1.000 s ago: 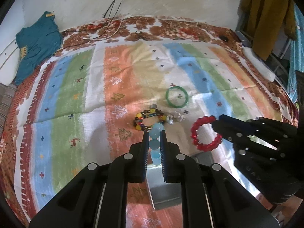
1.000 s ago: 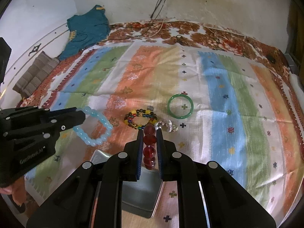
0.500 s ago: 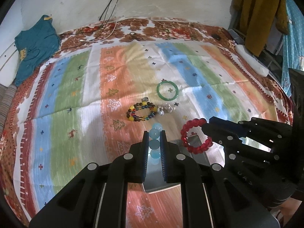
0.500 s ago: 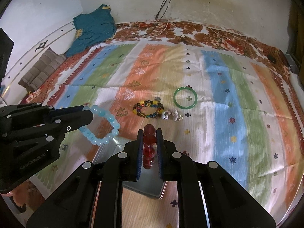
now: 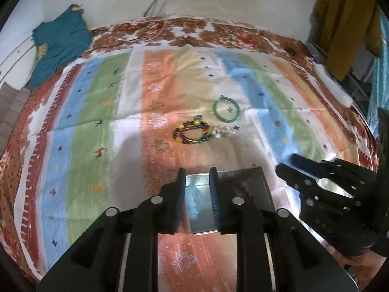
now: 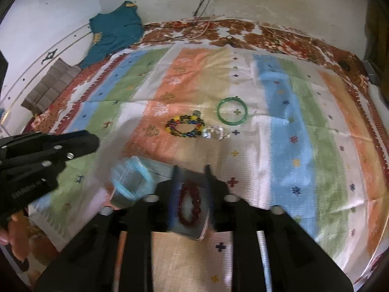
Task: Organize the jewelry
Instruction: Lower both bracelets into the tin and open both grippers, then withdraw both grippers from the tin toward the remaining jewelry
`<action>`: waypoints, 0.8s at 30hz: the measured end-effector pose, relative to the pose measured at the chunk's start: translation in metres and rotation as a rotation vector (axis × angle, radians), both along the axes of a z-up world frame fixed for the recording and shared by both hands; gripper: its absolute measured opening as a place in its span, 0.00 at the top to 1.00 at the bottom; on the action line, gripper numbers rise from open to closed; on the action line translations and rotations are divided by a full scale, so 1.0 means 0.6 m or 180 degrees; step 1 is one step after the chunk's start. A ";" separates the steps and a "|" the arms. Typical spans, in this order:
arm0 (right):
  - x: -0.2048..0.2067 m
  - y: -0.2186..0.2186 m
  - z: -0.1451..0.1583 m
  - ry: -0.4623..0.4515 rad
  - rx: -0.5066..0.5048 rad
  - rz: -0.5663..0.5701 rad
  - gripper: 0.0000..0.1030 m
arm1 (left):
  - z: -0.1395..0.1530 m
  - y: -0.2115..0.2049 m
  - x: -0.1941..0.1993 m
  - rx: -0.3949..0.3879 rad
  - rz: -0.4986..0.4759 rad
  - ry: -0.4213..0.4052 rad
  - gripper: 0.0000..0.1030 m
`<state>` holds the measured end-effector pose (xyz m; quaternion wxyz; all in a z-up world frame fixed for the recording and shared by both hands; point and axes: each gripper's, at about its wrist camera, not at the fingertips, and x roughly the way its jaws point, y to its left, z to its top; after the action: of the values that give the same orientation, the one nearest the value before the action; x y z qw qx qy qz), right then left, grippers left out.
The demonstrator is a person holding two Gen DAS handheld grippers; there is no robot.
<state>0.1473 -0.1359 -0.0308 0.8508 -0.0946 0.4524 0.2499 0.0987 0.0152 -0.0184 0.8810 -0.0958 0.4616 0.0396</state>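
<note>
A shiny metal tin (image 5: 243,185) lies on the striped cloth just below both grippers. My left gripper (image 5: 196,172) is open above it, and the light blue bead bracelet (image 5: 193,203) lies blurred in the tin between its fingers. My right gripper (image 6: 190,170) is open too, with the red bead bracelet (image 6: 190,202) lying in the tin under it. The blue bracelet also shows in the right wrist view (image 6: 132,182). A multicoloured bead bracelet (image 5: 193,135), a silver trinket (image 5: 223,131) and a green bangle (image 5: 226,110) lie farther out on the cloth.
The striped cloth (image 5: 121,121) covers a bed with a floral border. A teal garment (image 5: 58,46) lies at the far left corner, cables run along the back wall, and a mustard garment (image 5: 345,24) hangs at the right.
Both grippers moved back over the tin and opened. The blue bracelet left my left gripper and the red one left my right gripper; both dropped into the tin.
</note>
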 end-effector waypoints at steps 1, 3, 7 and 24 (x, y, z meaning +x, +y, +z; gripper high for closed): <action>0.003 -0.003 -0.002 0.0010 -0.0013 -0.0023 0.64 | -0.002 0.004 0.001 0.0003 0.0032 0.0014 0.80; 0.011 -0.009 -0.006 0.0053 -0.0016 -0.0081 0.64 | -0.006 0.012 0.003 -0.0001 0.0076 0.0052 0.79; 0.023 -0.014 -0.011 0.0105 -0.0028 -0.0153 0.60 | -0.013 0.018 0.008 -0.0011 0.0104 0.0105 0.71; 0.058 0.005 -0.032 0.0098 -0.0219 -0.0208 0.43 | -0.045 0.036 0.053 -0.0024 0.0260 0.0308 0.58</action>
<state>0.1819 -0.1327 -0.0501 0.8477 -0.1051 0.4766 0.2077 0.1307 0.0369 -0.0456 0.8549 -0.1158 0.4996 0.0784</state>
